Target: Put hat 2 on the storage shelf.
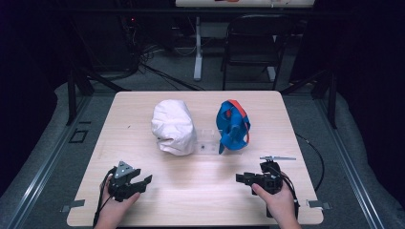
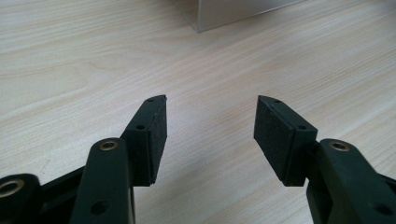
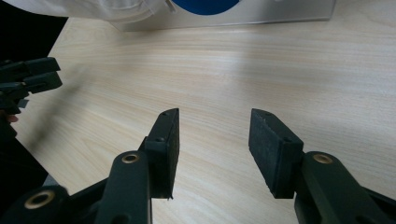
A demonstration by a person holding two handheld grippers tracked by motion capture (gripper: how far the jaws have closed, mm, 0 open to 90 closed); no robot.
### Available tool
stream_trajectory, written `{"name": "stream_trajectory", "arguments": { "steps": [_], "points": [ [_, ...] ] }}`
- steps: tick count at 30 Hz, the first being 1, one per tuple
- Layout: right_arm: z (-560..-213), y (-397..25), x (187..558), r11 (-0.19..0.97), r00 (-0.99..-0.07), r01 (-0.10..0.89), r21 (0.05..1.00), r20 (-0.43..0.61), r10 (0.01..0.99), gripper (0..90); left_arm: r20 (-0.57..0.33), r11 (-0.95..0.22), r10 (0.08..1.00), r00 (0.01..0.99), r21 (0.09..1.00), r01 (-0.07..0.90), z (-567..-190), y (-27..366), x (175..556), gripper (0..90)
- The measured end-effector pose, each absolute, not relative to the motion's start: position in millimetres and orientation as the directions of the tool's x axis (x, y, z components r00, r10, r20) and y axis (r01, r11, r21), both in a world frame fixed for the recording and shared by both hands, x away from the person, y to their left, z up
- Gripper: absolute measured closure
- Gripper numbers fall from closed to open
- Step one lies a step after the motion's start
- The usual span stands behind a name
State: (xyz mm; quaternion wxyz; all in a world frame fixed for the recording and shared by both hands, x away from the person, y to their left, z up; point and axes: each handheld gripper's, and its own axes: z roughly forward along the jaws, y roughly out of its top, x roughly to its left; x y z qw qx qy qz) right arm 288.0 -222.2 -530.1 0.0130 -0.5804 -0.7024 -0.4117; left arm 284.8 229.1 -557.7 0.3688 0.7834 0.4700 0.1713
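Hands hold two black grippers low in the high view. The left gripper (image 1: pixel 143 182) sits at the lower left of the wooden table (image 1: pixel 200 191), its jaws spread wide with nothing between them. The right gripper (image 1: pixel 241 178) sits at the lower right, also spread wide and holding nothing. Higher up, in the middle, a white bundle (image 1: pixel 173 126) lies just beside a blue and orange bundle (image 1: pixel 232 125), well apart from both grippers.

Both hand-held grippers are black with brass-ringed screw holes; the left hand-held gripper (image 1: pixel 143 181) carries a grey triangular plate, and black cables trail from each.
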Motion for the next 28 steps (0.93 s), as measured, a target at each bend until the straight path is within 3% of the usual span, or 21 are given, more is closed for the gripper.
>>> {"name": "stream_trajectory", "arguments": {
  "steps": [16, 21, 28],
  "points": [
    [-549.1, -224.6, 279.0, -0.019, -0.373, 0.783, 0.622, 0.493, 0.786, 54.3, -0.068, -0.300, 0.854, 0.515, 0.746, 0.595, -558.5, 224.4, 283.4, 44.6],
    [-553.2, -230.1, 281.8, -0.061, -0.350, 0.791, 0.609, 0.532, 0.771, 54.3, -0.068, -0.302, 0.851, 0.521, 0.748, 0.591, -558.7, 222.3, 282.2, 44.7],
    [-555.0, -234.9, 282.6, -0.073, -0.335, 0.766, 0.638, 0.494, 0.802, 51.0, -0.055, -0.312, 0.834, 0.549, 0.773, 0.552, -554.1, 212.6, 276.5, 44.7]
  ]
}}
